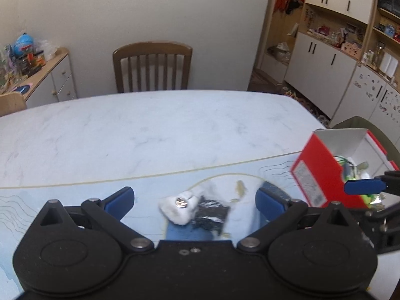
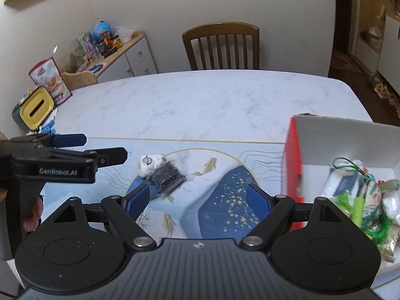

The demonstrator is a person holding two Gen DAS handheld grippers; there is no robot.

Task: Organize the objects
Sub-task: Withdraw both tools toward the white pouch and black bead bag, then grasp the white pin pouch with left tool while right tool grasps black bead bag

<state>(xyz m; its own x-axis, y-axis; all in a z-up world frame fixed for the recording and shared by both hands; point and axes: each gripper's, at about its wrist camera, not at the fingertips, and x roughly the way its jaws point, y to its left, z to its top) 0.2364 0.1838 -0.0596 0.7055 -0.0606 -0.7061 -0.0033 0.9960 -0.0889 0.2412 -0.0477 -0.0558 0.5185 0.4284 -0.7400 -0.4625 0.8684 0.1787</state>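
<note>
A small white plush trinket (image 1: 178, 207) with a metal ring lies on the blue placemat (image 1: 62, 200), touching a black glittery packet (image 1: 211, 215). My left gripper (image 1: 195, 192) is open, hovering just above and around both. The right wrist view shows the same trinket (image 2: 148, 166) and packet (image 2: 167, 175) ahead and left of my open right gripper (image 2: 198, 190), which holds nothing. The left gripper (image 2: 105, 147) comes in from the left there. A red box (image 2: 292, 162) with a white inside stands at the right and holds several small items, some green.
The white marble table (image 2: 212, 100) stretches back to a wooden chair (image 2: 221, 47). A yellow-lidded tin (image 2: 35, 110) and a snack bag (image 2: 50, 80) sit at the table's left edge. The red box (image 1: 317, 170) sits close to the table's right edge, and cabinets line the walls.
</note>
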